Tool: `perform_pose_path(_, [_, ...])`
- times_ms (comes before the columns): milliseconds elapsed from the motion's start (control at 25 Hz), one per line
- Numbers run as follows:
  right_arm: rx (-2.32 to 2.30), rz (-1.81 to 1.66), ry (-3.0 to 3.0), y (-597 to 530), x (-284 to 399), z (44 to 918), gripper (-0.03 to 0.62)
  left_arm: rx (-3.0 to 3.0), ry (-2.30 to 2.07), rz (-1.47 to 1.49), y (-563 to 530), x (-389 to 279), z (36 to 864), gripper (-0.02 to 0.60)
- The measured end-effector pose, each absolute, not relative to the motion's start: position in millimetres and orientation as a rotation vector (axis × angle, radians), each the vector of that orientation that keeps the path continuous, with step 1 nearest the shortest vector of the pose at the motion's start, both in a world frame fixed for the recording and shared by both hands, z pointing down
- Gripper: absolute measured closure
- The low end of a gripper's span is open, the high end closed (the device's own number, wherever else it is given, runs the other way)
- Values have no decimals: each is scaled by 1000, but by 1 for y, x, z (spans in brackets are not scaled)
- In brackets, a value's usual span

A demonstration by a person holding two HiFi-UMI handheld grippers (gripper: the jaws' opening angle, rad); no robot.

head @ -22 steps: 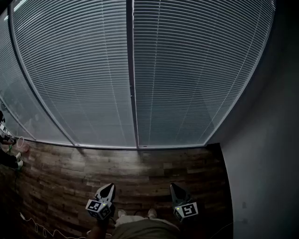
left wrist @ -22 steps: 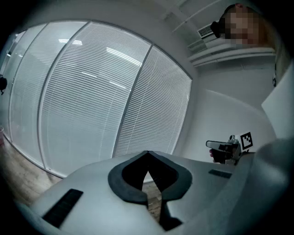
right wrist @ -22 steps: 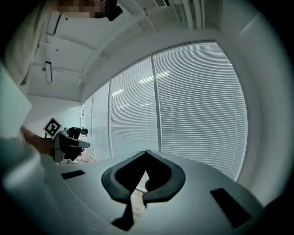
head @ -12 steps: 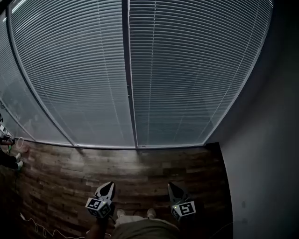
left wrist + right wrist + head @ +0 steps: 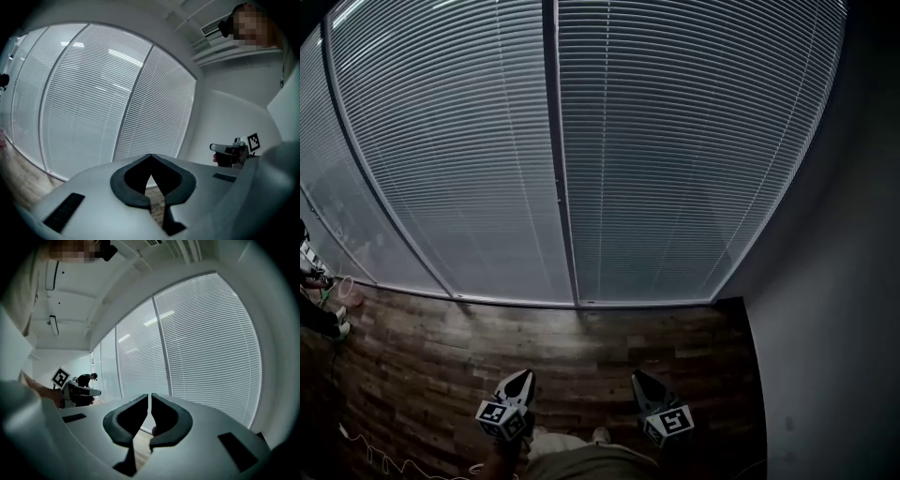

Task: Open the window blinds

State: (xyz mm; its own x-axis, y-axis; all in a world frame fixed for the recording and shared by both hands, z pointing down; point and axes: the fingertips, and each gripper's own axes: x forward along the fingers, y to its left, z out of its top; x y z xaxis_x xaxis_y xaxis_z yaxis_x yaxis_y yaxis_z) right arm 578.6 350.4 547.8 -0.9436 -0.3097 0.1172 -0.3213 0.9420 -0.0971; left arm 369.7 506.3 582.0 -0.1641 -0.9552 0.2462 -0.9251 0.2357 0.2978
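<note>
Closed white slat blinds (image 5: 675, 159) cover the tall window panes ahead, either side of a dark mullion (image 5: 558, 169). They also fill the left gripper view, blinds (image 5: 93, 103), and the right gripper view, blinds (image 5: 206, 343). My left gripper (image 5: 523, 377) and right gripper (image 5: 637, 379) hang low over the floor, well short of the blinds and pointing at them. The left gripper (image 5: 150, 157) has its jaws shut with nothing between them. The right gripper (image 5: 150, 396) is also shut and empty. No cord or wand is distinguishable.
Dark wood-plank floor (image 5: 581, 337) runs to the window sill. A grey wall (image 5: 834, 281) closes the right side. A thin cable (image 5: 384, 459) lies on the floor at lower left, with small items (image 5: 319, 291) at the far left. A person (image 5: 86, 378) stands far off.
The head view has tipped up a little, so the sill line sits slightly lower in frame. Both grippers stay shut in nearly the same place.
</note>
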Motion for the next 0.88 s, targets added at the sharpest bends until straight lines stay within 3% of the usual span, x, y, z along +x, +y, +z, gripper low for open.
perform_pose_path(480, [407,263,-2970,352,558,557,537,1697,-2146,-160,512,381,565,568])
perform_pose_path(880, [450,241,-2969,350,507,558,537,1692,-2094,-149,508,328,591,568])
